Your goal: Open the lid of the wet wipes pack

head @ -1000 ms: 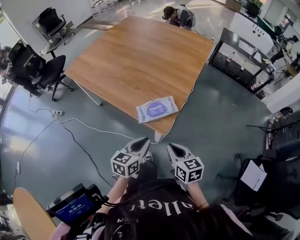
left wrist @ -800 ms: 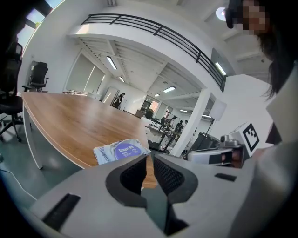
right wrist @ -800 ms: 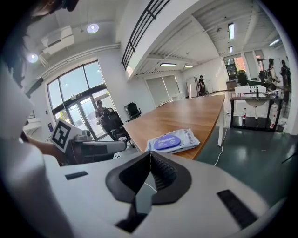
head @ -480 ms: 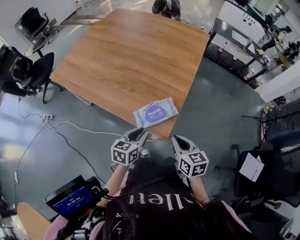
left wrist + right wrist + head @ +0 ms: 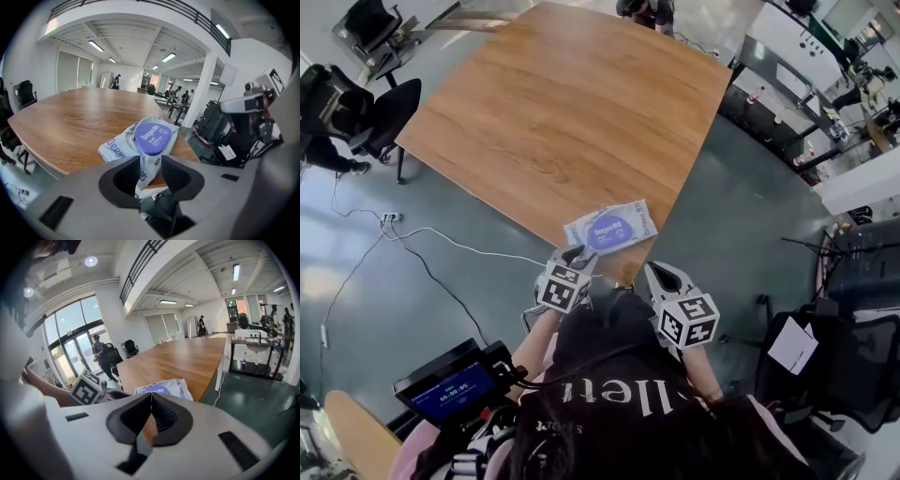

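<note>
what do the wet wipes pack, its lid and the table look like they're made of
Wet wipes pack: soft plastic film, slightly glossy; its edges crumple and crease.
Lid: likely rigid moulded plastic, a smooth purple oval with an even rim.
Table: wood or wood-look laminate, satin sheen; grain streaks show, but which of the two cannot be told.

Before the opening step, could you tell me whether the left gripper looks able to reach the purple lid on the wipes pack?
Probably yes. The left gripper, its jaws opening with nothing gripped, points at the pack on the table's near corner; nothing lies between it and the lid.
</note>
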`<state>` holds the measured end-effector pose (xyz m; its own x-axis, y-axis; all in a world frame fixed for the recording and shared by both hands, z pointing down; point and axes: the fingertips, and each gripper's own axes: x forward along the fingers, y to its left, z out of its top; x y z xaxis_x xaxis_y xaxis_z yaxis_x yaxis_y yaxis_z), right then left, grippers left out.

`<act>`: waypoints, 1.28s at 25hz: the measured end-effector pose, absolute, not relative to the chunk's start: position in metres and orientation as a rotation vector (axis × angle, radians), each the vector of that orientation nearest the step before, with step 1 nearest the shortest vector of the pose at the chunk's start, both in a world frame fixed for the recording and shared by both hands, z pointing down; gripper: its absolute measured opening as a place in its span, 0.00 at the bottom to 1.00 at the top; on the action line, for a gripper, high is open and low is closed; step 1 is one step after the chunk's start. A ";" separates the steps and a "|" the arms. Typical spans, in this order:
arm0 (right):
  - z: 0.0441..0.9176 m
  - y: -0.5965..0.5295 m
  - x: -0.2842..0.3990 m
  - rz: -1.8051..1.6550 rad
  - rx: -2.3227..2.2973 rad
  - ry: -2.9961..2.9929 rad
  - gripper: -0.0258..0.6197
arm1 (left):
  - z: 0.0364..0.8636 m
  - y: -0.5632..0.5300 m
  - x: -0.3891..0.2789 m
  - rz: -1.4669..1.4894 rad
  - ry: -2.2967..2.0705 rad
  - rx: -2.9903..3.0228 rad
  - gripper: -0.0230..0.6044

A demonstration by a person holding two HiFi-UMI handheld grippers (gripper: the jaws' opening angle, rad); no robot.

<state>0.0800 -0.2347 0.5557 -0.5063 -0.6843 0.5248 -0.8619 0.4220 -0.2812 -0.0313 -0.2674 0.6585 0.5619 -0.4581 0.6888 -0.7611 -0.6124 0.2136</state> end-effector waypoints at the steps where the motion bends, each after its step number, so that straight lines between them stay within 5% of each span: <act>1: 0.552 -0.241 0.078 0.712 1.304 -2.378 0.05 | 0.661 -0.269 -0.032 0.833 -0.982 2.286 0.24; 11: 0.591 -0.275 0.029 0.050 0.627 -2.327 0.06 | 0.676 -0.283 -0.035 0.849 -1.046 2.260 0.23; 19: 0.637 -0.287 -0.005 -0.240 0.220 -2.182 0.16 | 0.669 -0.285 -0.041 0.836 -1.009 2.205 0.23; 32: 0.658 -0.289 -0.001 -0.646 -0.018 -2.083 0.16 | 0.680 -0.290 -0.030 0.872 -1.055 2.111 0.22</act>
